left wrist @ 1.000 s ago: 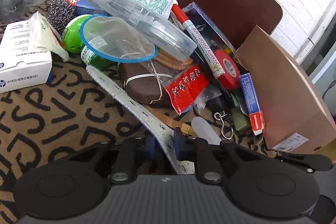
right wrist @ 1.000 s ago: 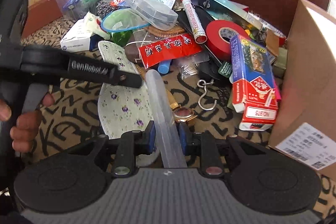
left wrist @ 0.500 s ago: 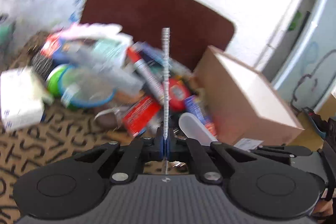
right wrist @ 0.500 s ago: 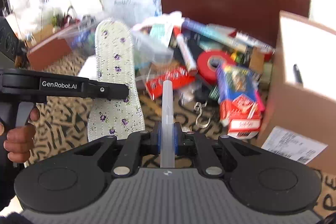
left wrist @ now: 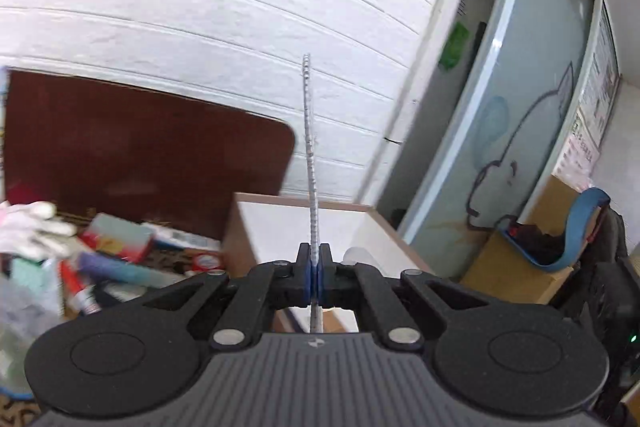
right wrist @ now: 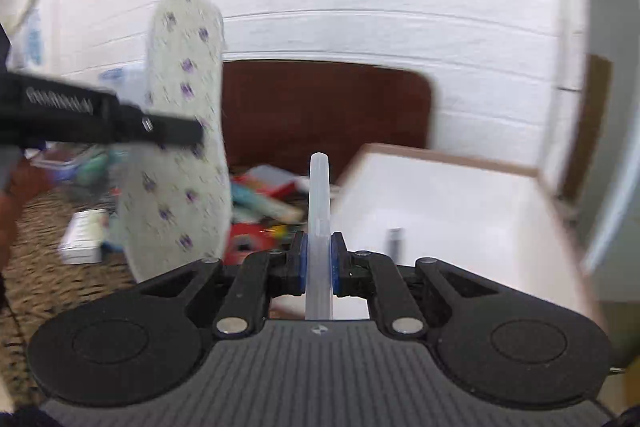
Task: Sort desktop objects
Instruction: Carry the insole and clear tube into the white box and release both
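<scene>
My left gripper [left wrist: 315, 275] is shut on a white floral insole [left wrist: 310, 163], seen edge-on and upright in the left wrist view. The right wrist view shows the insole's face [right wrist: 182, 163] with purple flowers, and the left gripper's finger [right wrist: 120, 121] across it. My right gripper [right wrist: 319, 265] is shut on a clear plastic tube [right wrist: 319, 203] that stands up between the pads. Both are raised near an open cardboard box [right wrist: 452, 203], which also shows in the left wrist view [left wrist: 272, 227].
A pile of desktop clutter [left wrist: 120, 247] lies left of the box on a patterned cloth [right wrist: 52, 283]. A dark brown board [left wrist: 140, 151] leans on the white wall behind. A small dark item [right wrist: 394, 241] lies inside the box.
Both grippers have lifted their objects off the table and tilted up toward the box. The insole went from lying flat to upright; the pile has dropped low in both views.
</scene>
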Demonstrator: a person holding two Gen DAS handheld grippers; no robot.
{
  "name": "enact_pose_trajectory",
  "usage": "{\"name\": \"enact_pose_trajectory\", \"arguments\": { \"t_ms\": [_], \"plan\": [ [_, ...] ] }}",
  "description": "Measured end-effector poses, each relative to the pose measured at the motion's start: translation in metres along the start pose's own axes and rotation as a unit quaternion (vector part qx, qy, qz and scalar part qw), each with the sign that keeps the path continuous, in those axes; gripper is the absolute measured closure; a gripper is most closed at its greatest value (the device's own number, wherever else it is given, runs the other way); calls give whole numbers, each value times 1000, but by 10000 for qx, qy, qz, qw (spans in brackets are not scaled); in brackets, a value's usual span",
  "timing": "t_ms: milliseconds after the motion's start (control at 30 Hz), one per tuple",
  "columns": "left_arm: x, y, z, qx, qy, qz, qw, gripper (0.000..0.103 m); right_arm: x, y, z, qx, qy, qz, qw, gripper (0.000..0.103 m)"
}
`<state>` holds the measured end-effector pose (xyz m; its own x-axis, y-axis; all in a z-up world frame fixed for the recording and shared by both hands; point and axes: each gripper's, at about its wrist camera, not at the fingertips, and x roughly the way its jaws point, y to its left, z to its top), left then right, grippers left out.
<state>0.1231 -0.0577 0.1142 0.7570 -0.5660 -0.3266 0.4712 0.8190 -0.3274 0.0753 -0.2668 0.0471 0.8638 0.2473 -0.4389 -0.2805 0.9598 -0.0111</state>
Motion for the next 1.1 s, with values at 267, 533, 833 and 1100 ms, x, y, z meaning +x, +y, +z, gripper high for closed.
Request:
{"name": "enact_pose_trajectory", "arguments": {
  "t_ms": [267, 533, 833, 1100],
  "plan": [
    [101, -50, -1, 480, 826, 78, 9954, 103, 37, -68, -1, 76, 708, -876, 9936, 94],
    [171, -35, -17, 275, 1840, 526, 9811, 103, 100, -88, -13, -463, 1835, -1113, 9756, 94],
    [193, -24, -34, 307, 2244, 799, 9707, 103, 143, -84, -24, -1218, 2824, -1168, 9443, 94],
    [179, -26, -27, 282, 1913, 361, 9805, 49, 145, -94, -30, -757, 2927, -997, 9480, 67]
  ]
}}
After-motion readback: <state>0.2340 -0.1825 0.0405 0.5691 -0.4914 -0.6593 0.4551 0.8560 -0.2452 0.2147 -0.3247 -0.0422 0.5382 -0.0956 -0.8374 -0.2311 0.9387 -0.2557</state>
